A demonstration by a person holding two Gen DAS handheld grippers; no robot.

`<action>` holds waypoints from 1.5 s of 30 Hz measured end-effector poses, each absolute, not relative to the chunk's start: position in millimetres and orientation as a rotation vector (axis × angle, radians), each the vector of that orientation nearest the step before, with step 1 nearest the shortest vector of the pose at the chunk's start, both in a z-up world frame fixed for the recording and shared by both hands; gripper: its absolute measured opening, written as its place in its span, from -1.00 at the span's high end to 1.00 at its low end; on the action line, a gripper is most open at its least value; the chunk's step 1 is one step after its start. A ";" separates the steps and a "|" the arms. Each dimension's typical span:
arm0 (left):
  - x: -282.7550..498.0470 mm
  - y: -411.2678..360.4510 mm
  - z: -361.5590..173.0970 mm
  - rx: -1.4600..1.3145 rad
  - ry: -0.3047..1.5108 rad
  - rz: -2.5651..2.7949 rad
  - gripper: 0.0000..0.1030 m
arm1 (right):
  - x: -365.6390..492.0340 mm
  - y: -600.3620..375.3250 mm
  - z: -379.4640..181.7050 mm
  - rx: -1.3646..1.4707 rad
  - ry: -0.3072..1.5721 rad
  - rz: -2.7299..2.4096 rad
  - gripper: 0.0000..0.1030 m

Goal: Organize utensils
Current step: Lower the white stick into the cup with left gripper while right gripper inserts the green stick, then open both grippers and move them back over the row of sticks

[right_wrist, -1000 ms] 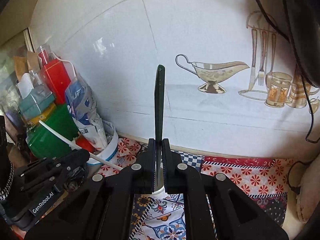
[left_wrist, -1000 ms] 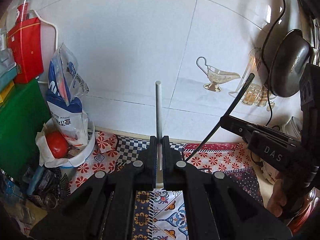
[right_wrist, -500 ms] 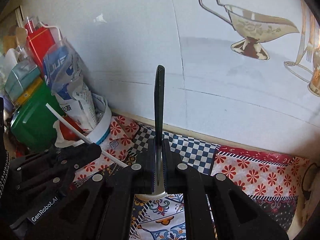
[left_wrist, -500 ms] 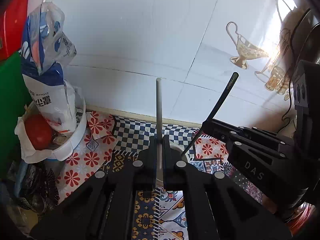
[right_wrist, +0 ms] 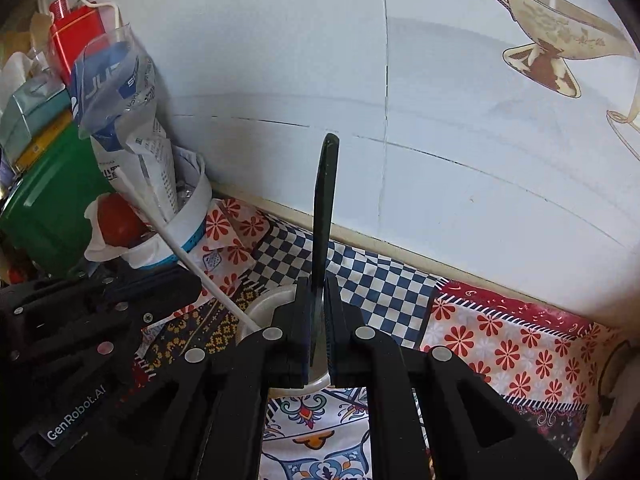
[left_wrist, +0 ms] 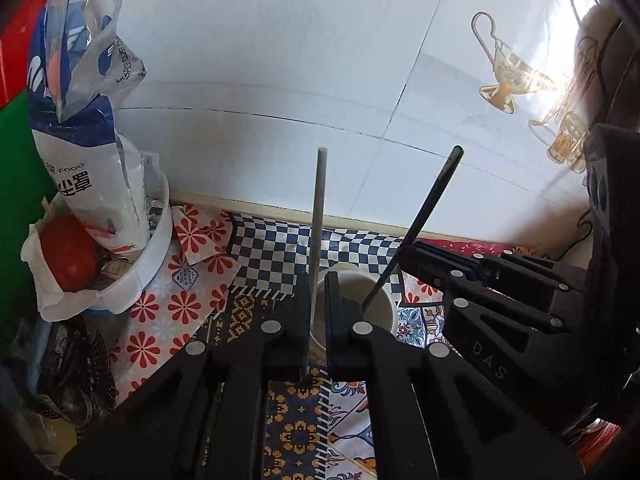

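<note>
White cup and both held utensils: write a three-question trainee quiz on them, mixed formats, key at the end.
1. True or false: the left gripper is shut on the white utensil handle.
2. Multiple choice: the lower end of the dark utensil handle, held by the right gripper, points
A. into the white cup
B. into the white tub with the tomato
C. at the bare wall tile
3. Fill in: the cup stands on a patterned ____.

Key: 1 true; 2 A; 3 cloth.
</note>
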State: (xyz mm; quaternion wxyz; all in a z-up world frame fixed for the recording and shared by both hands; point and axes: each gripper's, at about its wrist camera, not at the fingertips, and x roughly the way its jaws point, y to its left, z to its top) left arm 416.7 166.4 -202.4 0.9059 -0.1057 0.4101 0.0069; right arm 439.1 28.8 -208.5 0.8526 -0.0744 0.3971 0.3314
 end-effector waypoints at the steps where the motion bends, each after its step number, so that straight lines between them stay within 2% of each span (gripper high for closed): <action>1: 415.4 166.3 -200.5 -0.219 0.845 0.016 0.94 | 437.7 28.2 -206.9 -0.159 0.838 0.707 0.89; 4: 409.3 166.1 -193.6 -0.212 0.831 0.023 0.90 | 431.4 25.2 -200.7 -0.173 0.834 0.714 0.86; 8: 395.9 164.6 -180.8 -0.202 0.803 0.028 0.73 | 418.6 14.1 -188.7 -0.171 0.814 0.714 0.70; 12: 379.0 158.4 -165.2 -0.177 0.770 0.025 0.63 | 403.6 -2.1 -173.8 -0.162 0.774 0.700 0.68; 15: 363.5 148.1 -152.9 -0.143 0.738 0.026 0.39 | 391.2 -17.2 -163.0 -0.143 0.749 0.694 0.65; 19: 342.8 129.7 -139.5 -0.095 0.709 0.008 0.14 | 376.8 -45.6 -152.9 -0.111 0.716 0.666 0.54; 23: 326.2 106.3 -132.9 -0.061 0.692 -0.030 -0.21 | 365.9 -76.9 -150.4 -0.071 0.708 0.627 0.42; 29: 316.2 67.6 -136.5 -0.035 0.702 -0.088 -0.62 | 349.9 -124.6 -162.0 -0.044 0.731 0.533 0.39; 34: 318.0 33.8 -158.7 -0.021 0.756 -0.135 -0.62 | 341.7 -162.0 -186.0 -0.044 0.793 0.442 0.38; 45: 332.8 -12.1 -248.9 -0.001 0.996 -0.183 -0.62 | 336.0 -215.6 -271.5 -0.013 1.020 0.325 0.38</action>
